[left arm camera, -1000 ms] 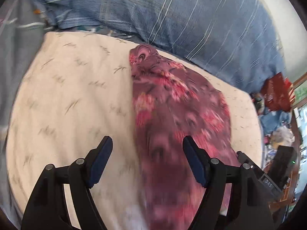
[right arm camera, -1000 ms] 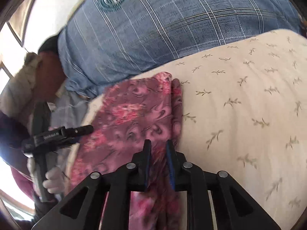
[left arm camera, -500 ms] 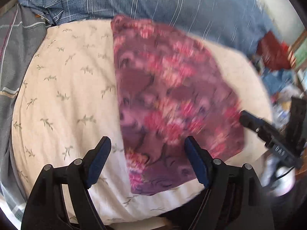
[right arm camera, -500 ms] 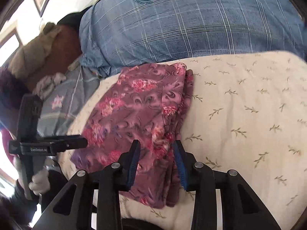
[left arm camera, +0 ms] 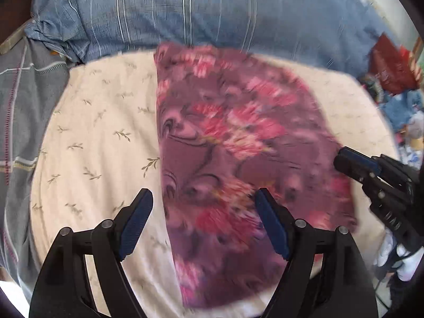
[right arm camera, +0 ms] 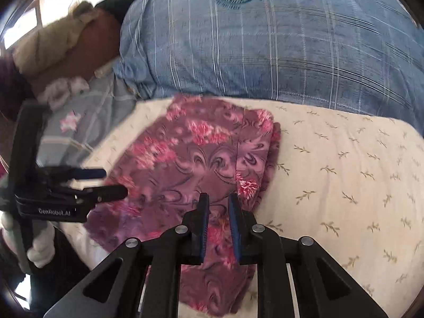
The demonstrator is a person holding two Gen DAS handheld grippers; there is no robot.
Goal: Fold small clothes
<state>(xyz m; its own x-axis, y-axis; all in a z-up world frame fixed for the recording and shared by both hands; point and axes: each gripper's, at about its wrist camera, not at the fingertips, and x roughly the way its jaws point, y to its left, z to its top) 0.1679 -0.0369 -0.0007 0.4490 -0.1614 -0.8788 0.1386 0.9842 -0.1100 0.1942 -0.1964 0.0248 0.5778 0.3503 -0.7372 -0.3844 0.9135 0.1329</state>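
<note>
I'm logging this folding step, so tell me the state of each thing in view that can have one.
floral garment: folded, lying flat on the cushion, free of both grippers.
cream cushion: garment on one side, the rest bare.
left gripper: opening wide, nothing between the pads.
right gripper: closing to a narrow gap, nothing pinched.
blue striped bedding: bunched behind the cushion.

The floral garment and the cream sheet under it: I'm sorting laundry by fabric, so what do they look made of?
The floral garment looks like thin, soft printed knit or rayon: it lies limp with layered folded edges. The cream sheet looks like matte woven cotton with a sprig print. Neither is certain.
</note>
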